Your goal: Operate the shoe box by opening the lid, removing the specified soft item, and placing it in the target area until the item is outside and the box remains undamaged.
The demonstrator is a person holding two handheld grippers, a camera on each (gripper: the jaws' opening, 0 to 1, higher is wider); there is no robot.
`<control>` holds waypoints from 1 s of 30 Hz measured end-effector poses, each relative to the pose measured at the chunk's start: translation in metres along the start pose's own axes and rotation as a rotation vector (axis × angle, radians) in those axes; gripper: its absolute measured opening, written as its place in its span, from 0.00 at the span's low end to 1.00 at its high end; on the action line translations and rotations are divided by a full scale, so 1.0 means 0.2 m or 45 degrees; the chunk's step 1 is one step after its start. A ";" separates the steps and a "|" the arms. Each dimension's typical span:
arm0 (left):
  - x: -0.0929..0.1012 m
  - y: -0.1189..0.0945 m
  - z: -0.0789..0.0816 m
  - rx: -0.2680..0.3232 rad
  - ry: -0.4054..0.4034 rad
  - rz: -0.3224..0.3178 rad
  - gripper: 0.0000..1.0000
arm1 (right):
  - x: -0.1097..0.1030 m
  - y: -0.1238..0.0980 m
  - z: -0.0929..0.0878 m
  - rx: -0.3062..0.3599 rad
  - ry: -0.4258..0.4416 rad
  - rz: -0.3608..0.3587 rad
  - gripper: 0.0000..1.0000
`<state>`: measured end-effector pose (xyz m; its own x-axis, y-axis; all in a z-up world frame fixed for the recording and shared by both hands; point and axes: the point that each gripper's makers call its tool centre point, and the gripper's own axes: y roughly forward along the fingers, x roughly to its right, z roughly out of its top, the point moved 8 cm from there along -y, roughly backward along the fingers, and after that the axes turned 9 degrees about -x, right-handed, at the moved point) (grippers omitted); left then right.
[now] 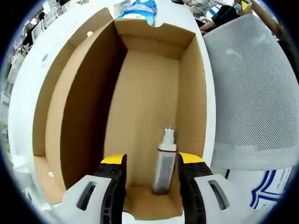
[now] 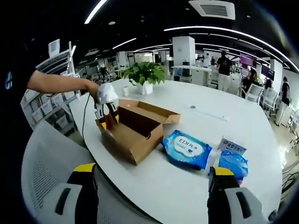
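Left gripper view: one open brown cardboard shoe box (image 1: pixel 140 88) on a white round table (image 1: pixel 28 79), lid flap folded out to the left. Left gripper (image 1: pixel 152 165), yellow-tipped black jaws, reaches into the near end of the box, jaws narrowly apart, one on each side of one small white tube-shaped item (image 1: pixel 165 161) that lies on the box floor; contact with the jaws can't be told. One blue wipes pack (image 1: pixel 140 9) sits past the far end of the box. One grey mesh chair back (image 1: pixel 257 93) on the right.

Right gripper view: a person's hand (image 2: pixel 91 88) holds the left gripper (image 2: pixel 106 108) over the left end of the shoe box (image 2: pixel 135 128). One potted green plant (image 2: pixel 145 74) stands behind the box. Right of the box, just beside it, lies the blue wipes pack (image 2: pixel 187 149); further right one small white card (image 2: pixel 232 146) and one smaller blue packet (image 2: pixel 232 163). Right gripper (image 2: pixel 154 184) hangs wide apart, holding nothing, well away from the box, above the table (image 2: pixel 196 102) edge. Several people stand in the background.
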<state>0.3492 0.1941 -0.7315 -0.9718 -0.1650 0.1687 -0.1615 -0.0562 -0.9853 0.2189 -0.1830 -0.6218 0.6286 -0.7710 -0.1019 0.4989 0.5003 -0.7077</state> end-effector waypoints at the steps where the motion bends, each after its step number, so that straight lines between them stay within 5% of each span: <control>1: 0.00 0.01 0.00 -0.013 0.000 -0.014 0.43 | 0.00 0.00 -0.01 0.000 0.009 -0.003 0.99; 14: -0.02 0.08 0.00 -0.060 0.048 -0.047 0.44 | 0.02 -0.02 -0.04 0.003 0.057 -0.042 0.99; 23: -0.06 0.06 -0.01 -0.016 0.018 -0.005 0.49 | 0.01 0.00 -0.05 -0.009 0.052 -0.032 0.99; 26: -0.05 0.03 -0.01 -0.014 0.024 0.006 0.42 | 0.01 0.01 -0.05 -0.013 0.044 -0.027 0.99; 30: -0.02 0.02 -0.01 0.012 0.022 -0.042 0.47 | 0.02 0.01 -0.04 -0.016 0.038 -0.022 0.99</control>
<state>0.3522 0.1960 -0.7357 -0.9689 -0.1456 0.2002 -0.1916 -0.0708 -0.9789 0.2171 -0.1877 -0.6293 0.6020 -0.7909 -0.1102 0.5019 0.4822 -0.7180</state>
